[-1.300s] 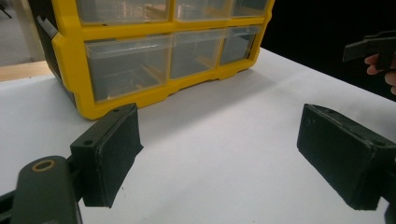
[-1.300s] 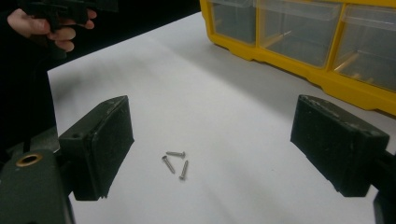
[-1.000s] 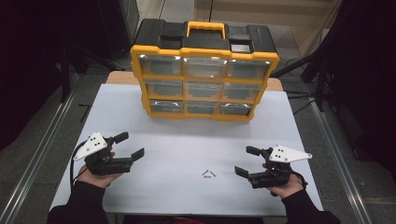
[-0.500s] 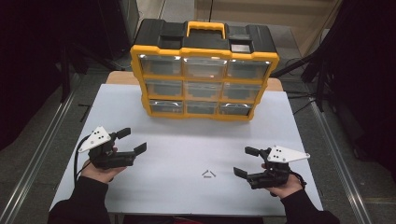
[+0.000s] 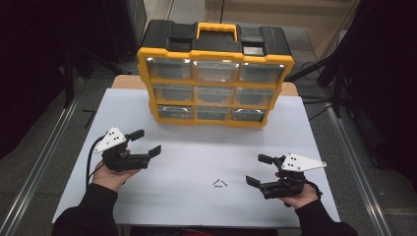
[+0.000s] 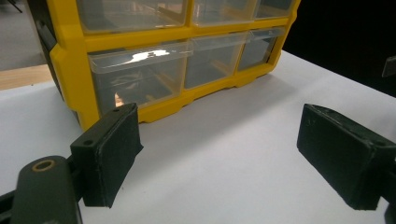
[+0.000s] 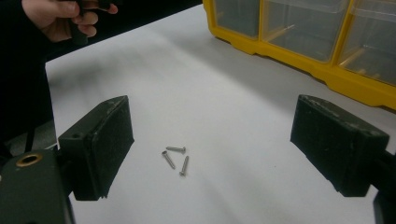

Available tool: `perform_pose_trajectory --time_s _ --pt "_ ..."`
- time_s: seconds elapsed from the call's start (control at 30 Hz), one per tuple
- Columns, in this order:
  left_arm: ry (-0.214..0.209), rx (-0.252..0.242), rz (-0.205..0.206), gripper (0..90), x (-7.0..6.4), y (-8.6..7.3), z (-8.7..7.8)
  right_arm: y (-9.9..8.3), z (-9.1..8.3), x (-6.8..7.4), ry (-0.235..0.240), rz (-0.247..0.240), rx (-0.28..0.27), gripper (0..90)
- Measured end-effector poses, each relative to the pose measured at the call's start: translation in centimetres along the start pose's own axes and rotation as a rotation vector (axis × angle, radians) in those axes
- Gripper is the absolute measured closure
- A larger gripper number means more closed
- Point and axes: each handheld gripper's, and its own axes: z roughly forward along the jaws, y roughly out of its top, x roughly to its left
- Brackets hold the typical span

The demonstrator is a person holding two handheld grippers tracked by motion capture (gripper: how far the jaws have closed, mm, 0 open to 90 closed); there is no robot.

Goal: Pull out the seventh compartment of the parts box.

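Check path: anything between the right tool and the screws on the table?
Nothing visible. The right tool is open and aimed at the three screws, which lie on bare white table ahead of it. The yellow organizer stands farther back, off that line.

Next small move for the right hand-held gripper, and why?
Probably ease the right hand-held gripper down onto the screws: its jaws stand open, holding nothing, and the three screws lie loose on the table between them, short of the yellow organizer.
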Motion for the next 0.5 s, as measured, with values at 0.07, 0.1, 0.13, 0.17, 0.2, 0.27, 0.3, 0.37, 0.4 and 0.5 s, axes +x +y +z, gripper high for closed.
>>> perform_pose_trajectory --time_s 0.07,0.1,0.13,0.17,0.2,0.27,0.3,0.37,0.4,0.5 --pt "0.0 0.005 0.006 13.3 0.0 0.1 0.2 0.0 0.1 0.1 0.002 -0.001 0.003 13.9" --pt "0.0 0.005 0.009 13.3 0.0 0.1 0.3 0.0 0.1 0.1 0.003 0.0 0.005 13.9" --pt "0.0 0.008 0.013 13.3 0.0 0.2 0.4 0.0 0.1 0.1 0.003 -0.002 0.004 13.9" --pt "-0.004 0.007 0.012 13.3 0.0 0.2 0.5 0.0 0.1 0.1 0.001 -0.004 0.003 13.9" --pt "-0.005 0.011 0.013 13.3 0.0 0.2 0.7 0.0 0.1 0.1 0.001 -0.004 0.003 13.9" --pt "-0.009 0.011 0.019 13.3 0.0 0.3 0.9 -0.1 0.2 0.1 0.0 -0.003 0.001 13.9" --pt "-0.008 0.012 0.018 13.3 0.0 0.3 1.1 -0.1 0.2 0.1 0.0 0.0 0.002 13.9" --pt "-0.009 0.01 0.023 13.3 0.0 0.4 1.3 -0.1 0.1 0.1 0.0 0.0 0.002 14.0" --pt "-0.011 0.008 0.022 13.3 0.0 0.5 1.4 -0.1 0.1 0.1 -0.002 0.0 0.002 13.9" --pt "-0.012 0.008 0.028 13.3 0.0 0.6 1.7 -0.2 0.1 0.1 -0.004 0.002 0.005 13.9"
